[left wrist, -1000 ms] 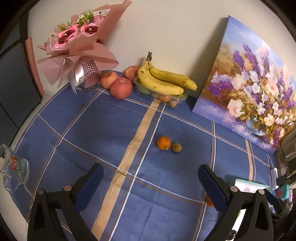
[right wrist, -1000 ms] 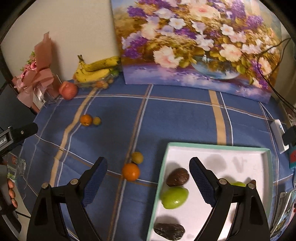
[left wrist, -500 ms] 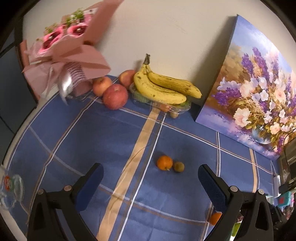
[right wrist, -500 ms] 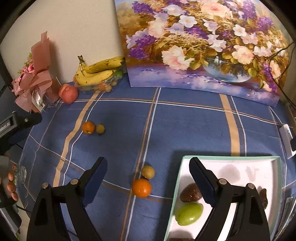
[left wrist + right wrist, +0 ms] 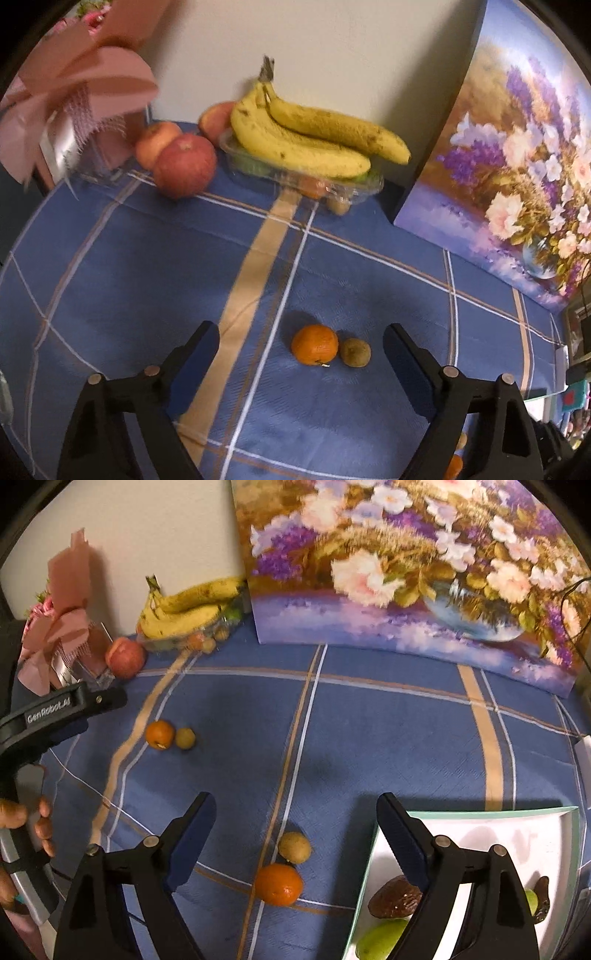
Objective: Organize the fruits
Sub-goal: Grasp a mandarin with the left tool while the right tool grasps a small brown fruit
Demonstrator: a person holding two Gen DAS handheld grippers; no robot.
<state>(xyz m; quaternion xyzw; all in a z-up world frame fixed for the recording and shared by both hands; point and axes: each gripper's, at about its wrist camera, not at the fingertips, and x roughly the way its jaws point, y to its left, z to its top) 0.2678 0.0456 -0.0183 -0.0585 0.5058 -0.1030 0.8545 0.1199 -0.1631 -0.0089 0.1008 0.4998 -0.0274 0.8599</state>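
Observation:
In the left wrist view a small orange [image 5: 314, 344] and a brownish-green round fruit [image 5: 355, 352] lie side by side on the blue checked cloth, between the tips of my left gripper [image 5: 301, 349]. Its jaws are closing but touch nothing. In the right wrist view a second orange [image 5: 279, 884] and a yellow-green fruit [image 5: 294, 846] lie between the fingers of my right gripper [image 5: 295, 825], whose jaws are also closing with no contact. A white tray [image 5: 491, 830] with a teal rim holds a brown fruit [image 5: 393, 901] and a green fruit [image 5: 380, 939].
Bananas [image 5: 314, 142] rest on a clear plastic tray [image 5: 347, 186] at the back, with apples [image 5: 184, 166] to their left. A pink wrapped bouquet [image 5: 74, 99] stands far left. A flower painting [image 5: 517, 177] leans on the wall. A person's hand [image 5: 22, 823] holds the left gripper.
Both grippers have come down and forward toward their fruit pairs. The left pair now lies between the left fingers, and both sets of jaws have narrowed slightly.

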